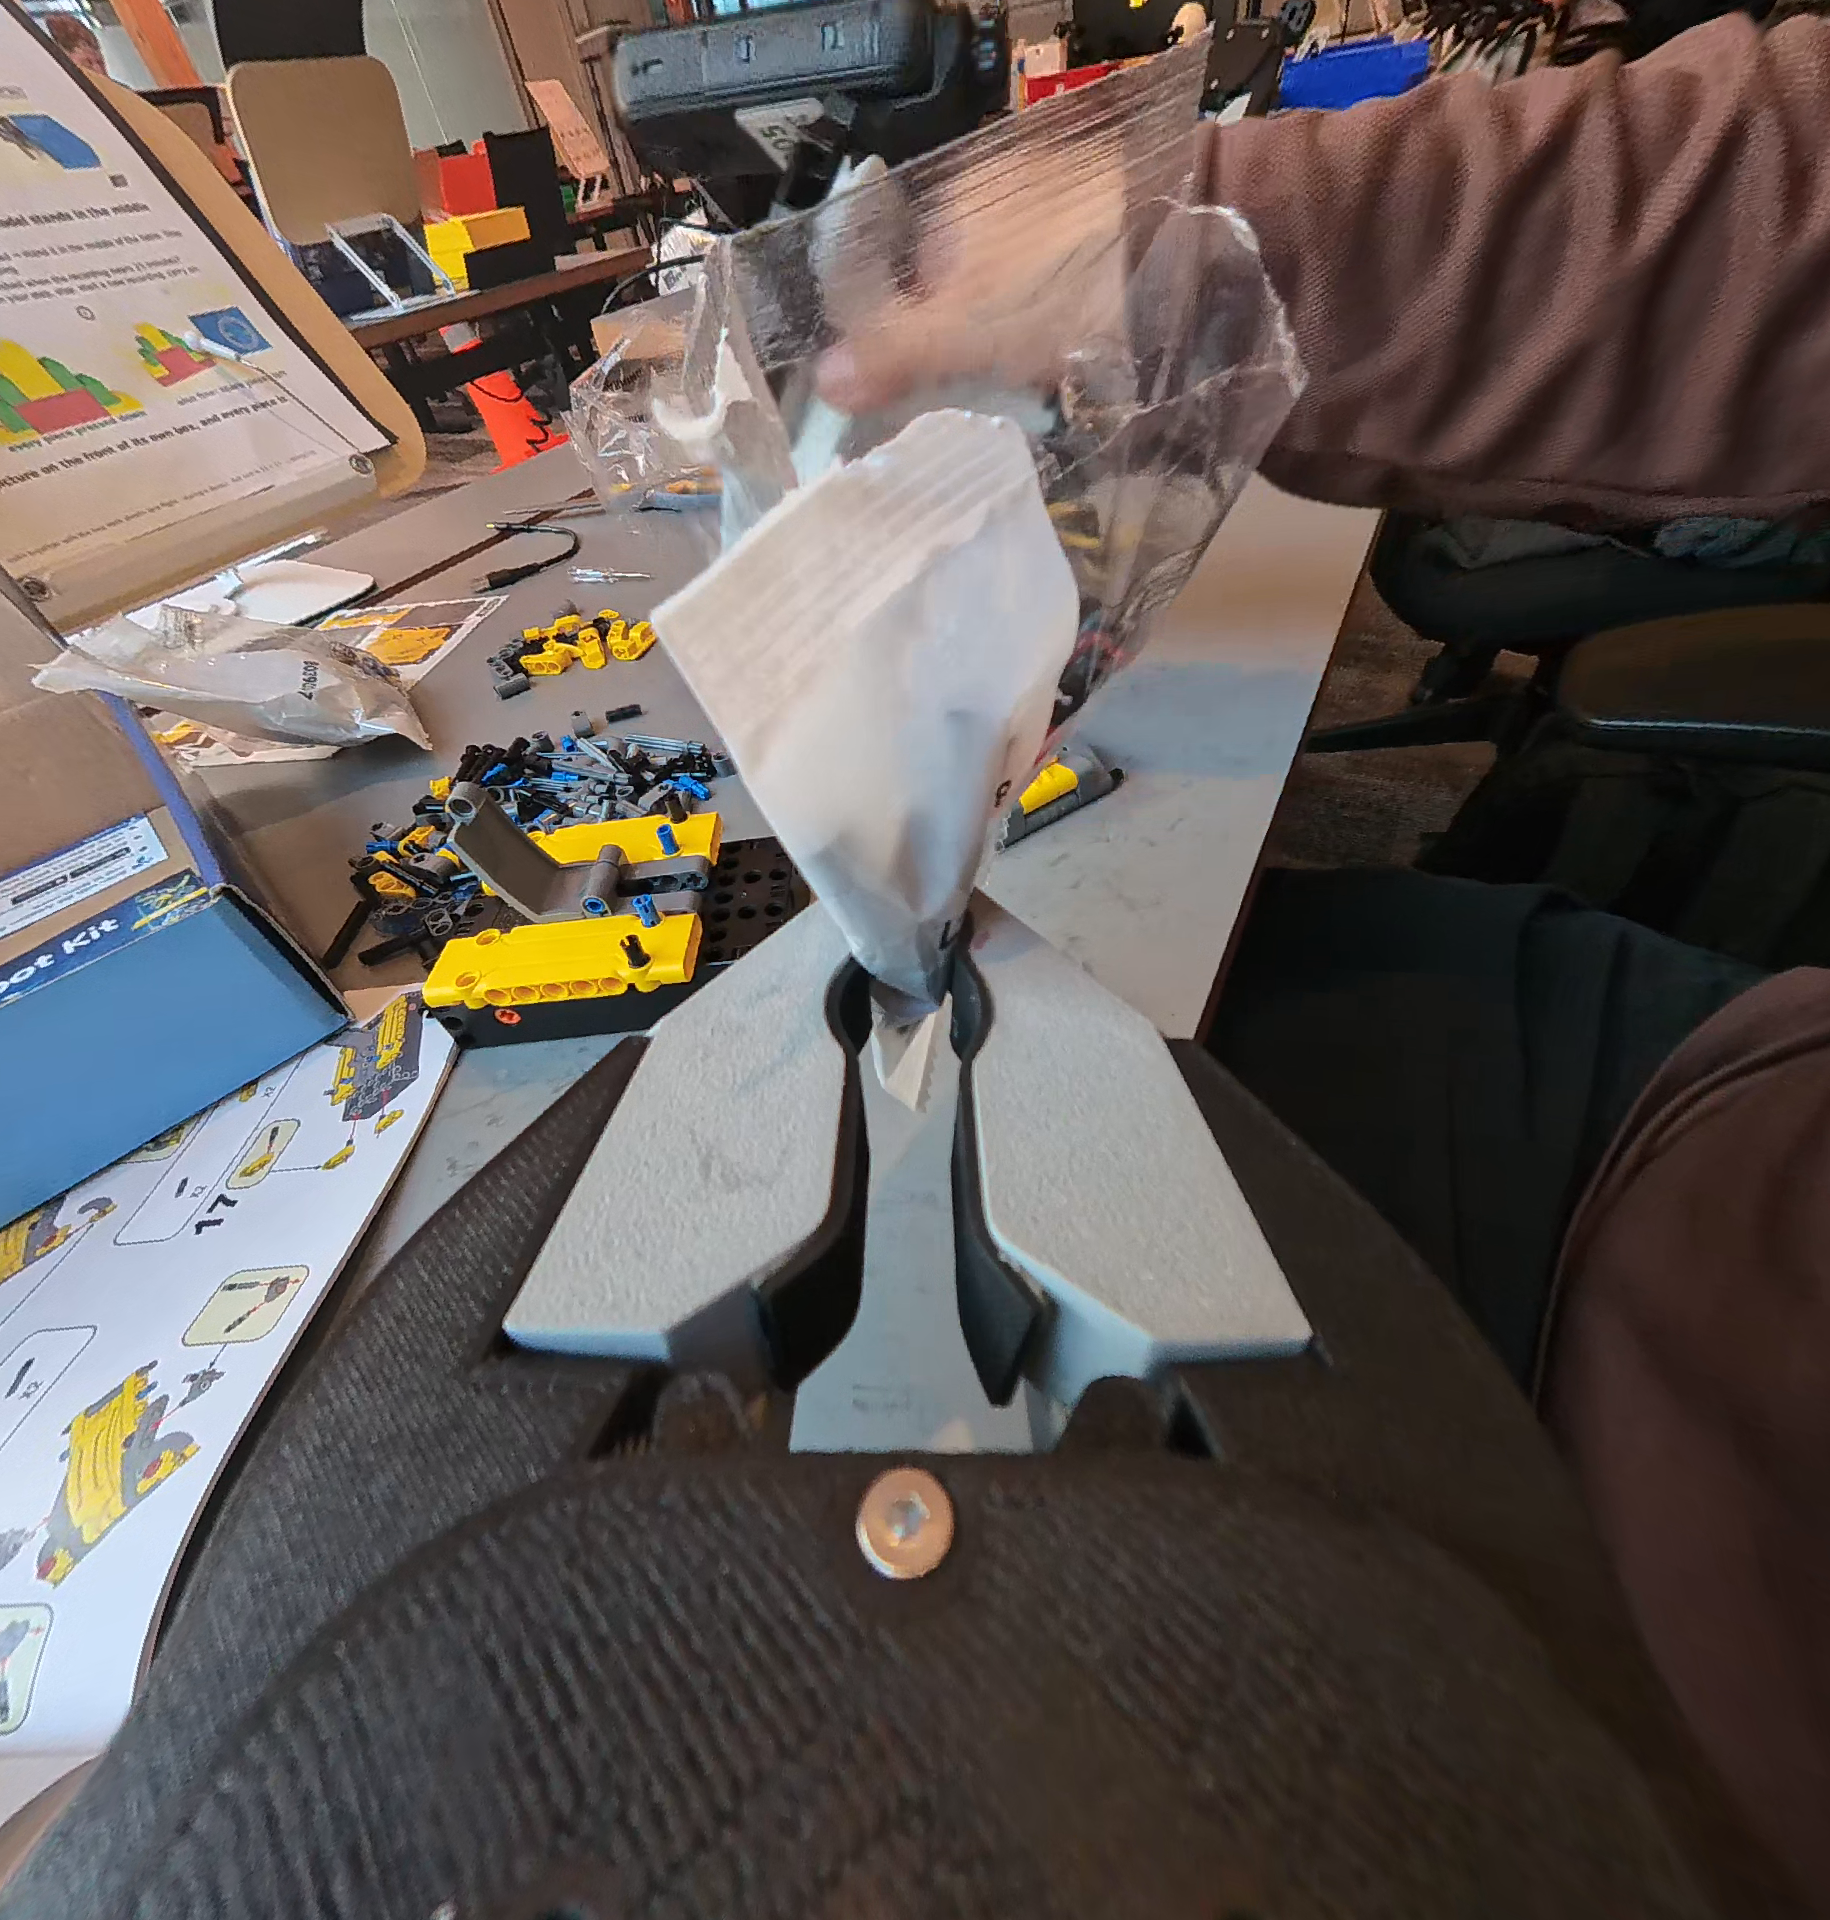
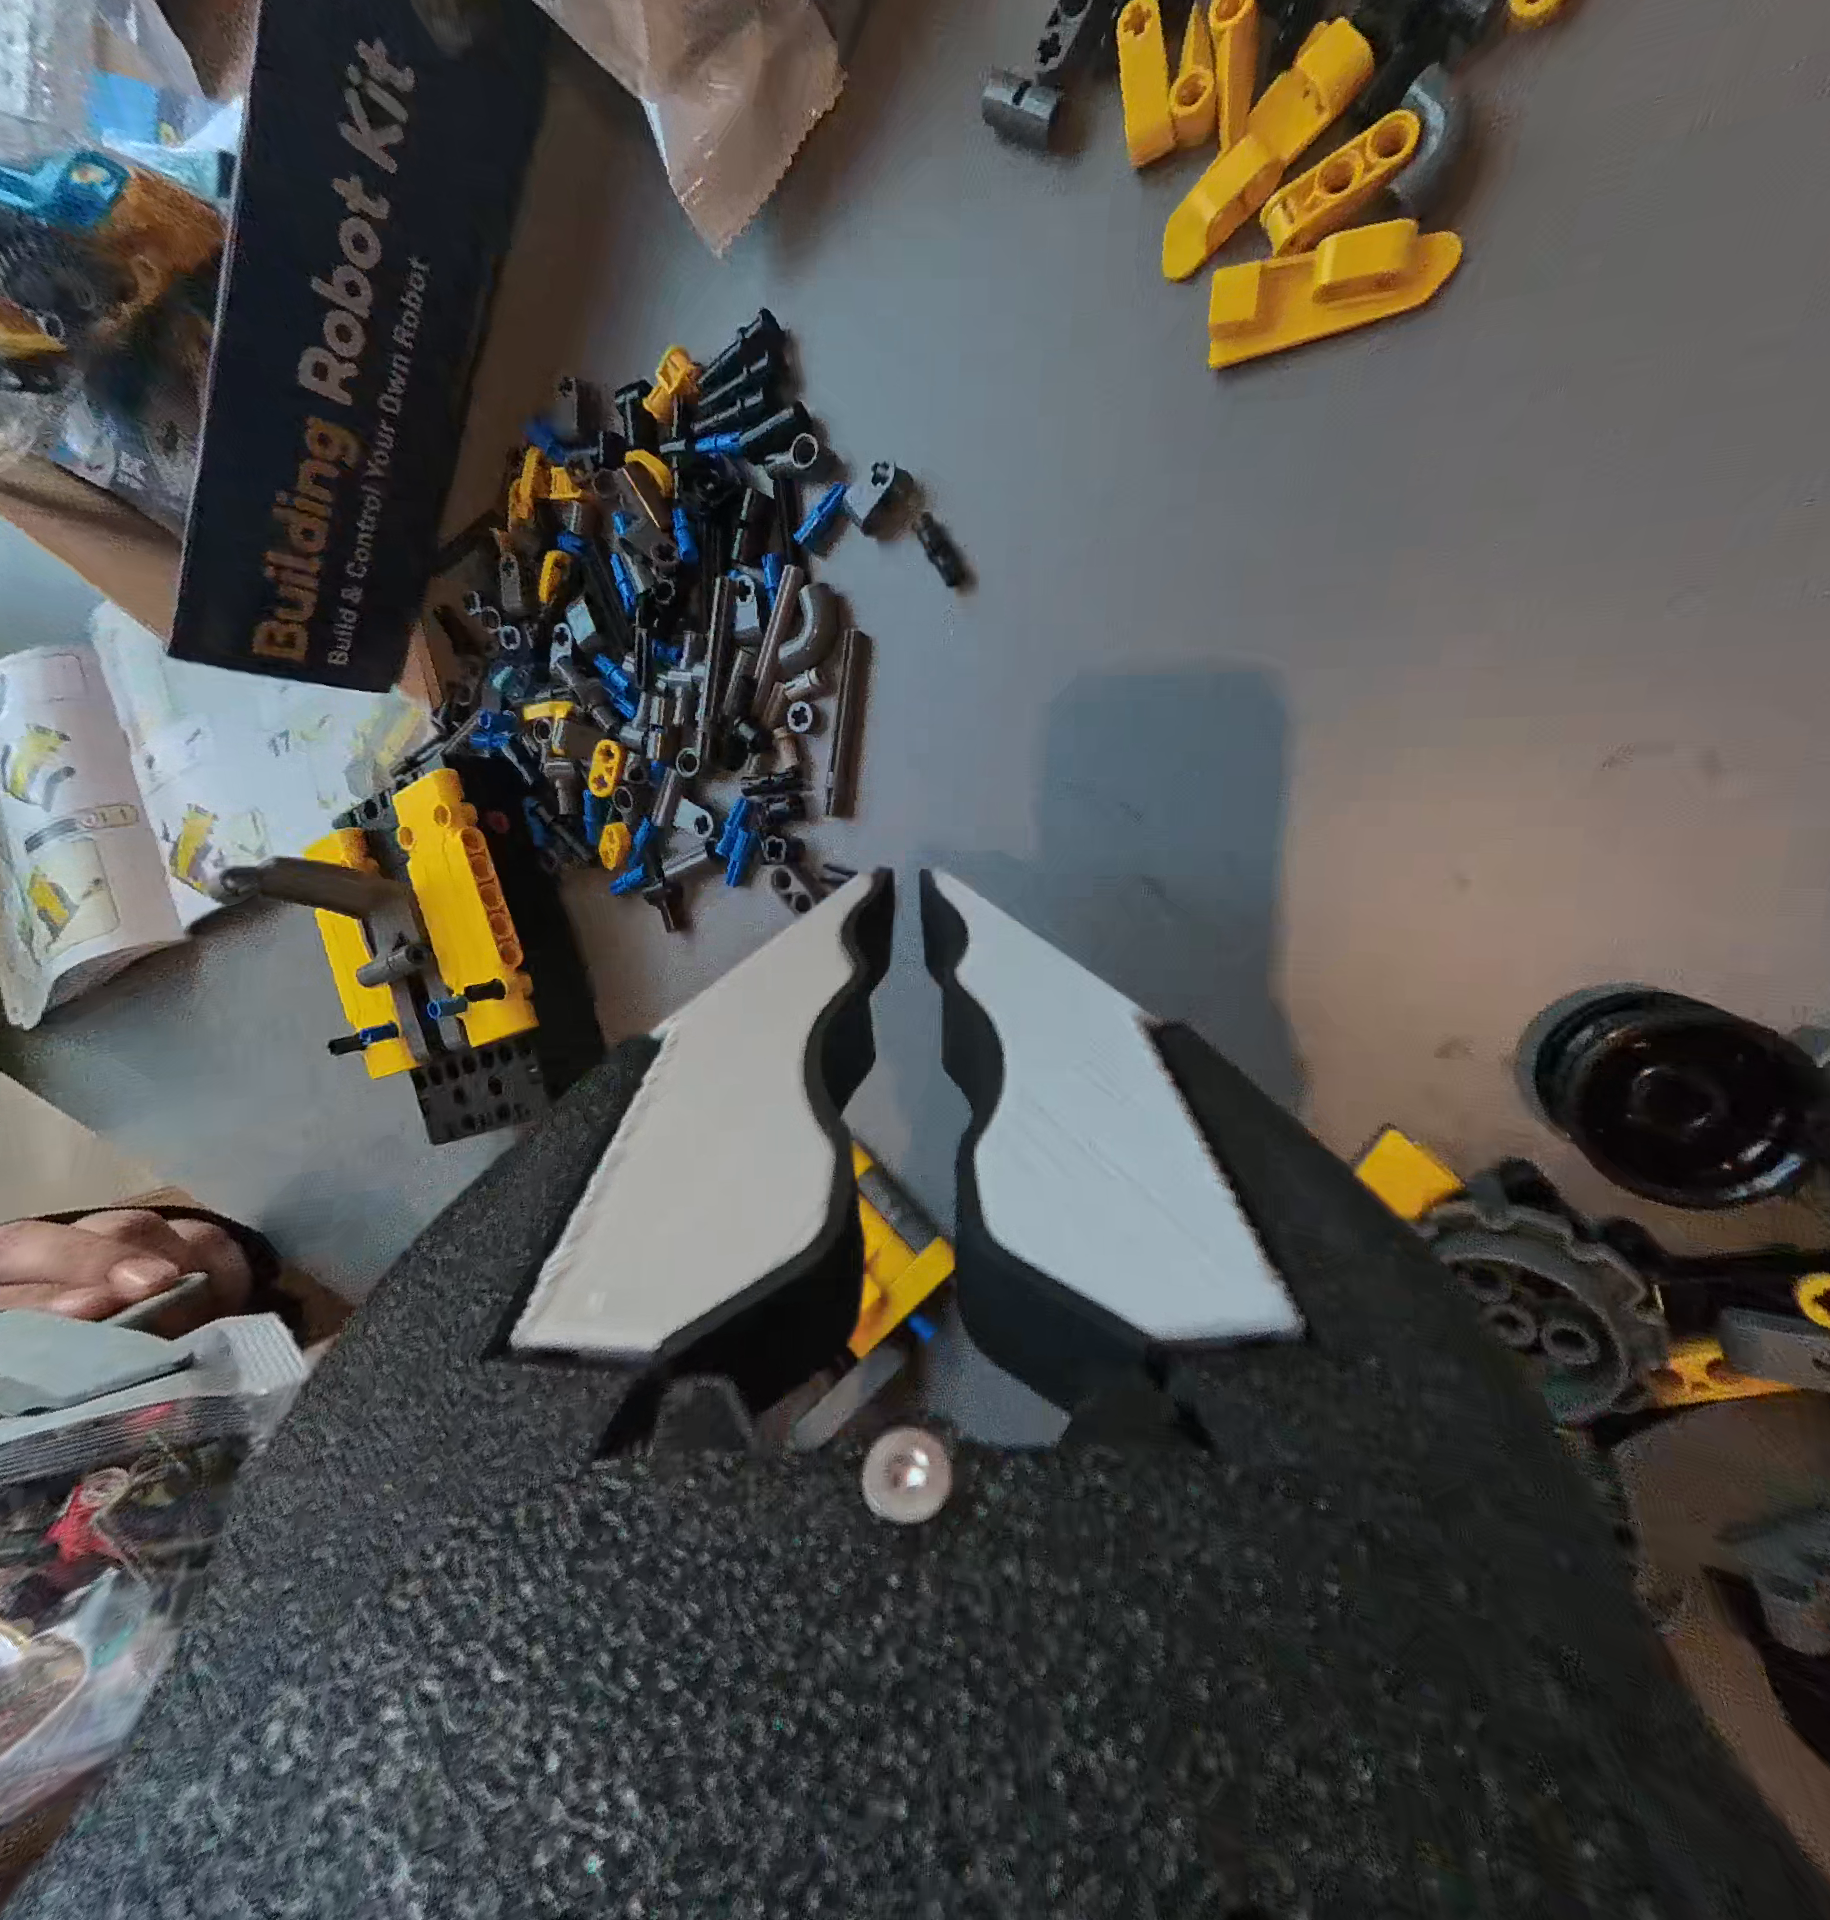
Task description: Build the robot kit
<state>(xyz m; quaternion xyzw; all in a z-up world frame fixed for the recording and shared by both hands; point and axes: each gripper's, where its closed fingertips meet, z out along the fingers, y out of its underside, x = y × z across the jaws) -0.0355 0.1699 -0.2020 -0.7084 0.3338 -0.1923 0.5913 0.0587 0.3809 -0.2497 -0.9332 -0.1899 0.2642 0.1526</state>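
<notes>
My left gripper (image 1: 916,997) is shut on the bottom corner of a clear plastic bag (image 1: 890,675) with a white panel and small parts inside, held up above the grey table (image 1: 1150,862). A sleeved arm (image 1: 1565,291) reaches across the top right; its hand shows blurred behind the bag's top. My right gripper (image 2: 906,883) hovers over the table with its jaws almost together and nothing between the tips. It is nearest the pile of small black, blue and grey parts (image 2: 672,623). The left gripper and bag (image 2: 59,1507) show at the lower left of the right wrist view.
A yellow-and-black assembly (image 1: 568,956) (image 2: 423,935) lies beside the pile. Loose yellow parts (image 2: 1295,197) lie farther off. A kit box (image 2: 339,343), an instruction booklet (image 1: 163,1299), empty bags (image 1: 246,675) and a black wheel assembly (image 2: 1680,1101) surround them. The table edge (image 1: 1275,831) runs at right. Some 25 centimeters of space lies between my two pairs of fingers.
</notes>
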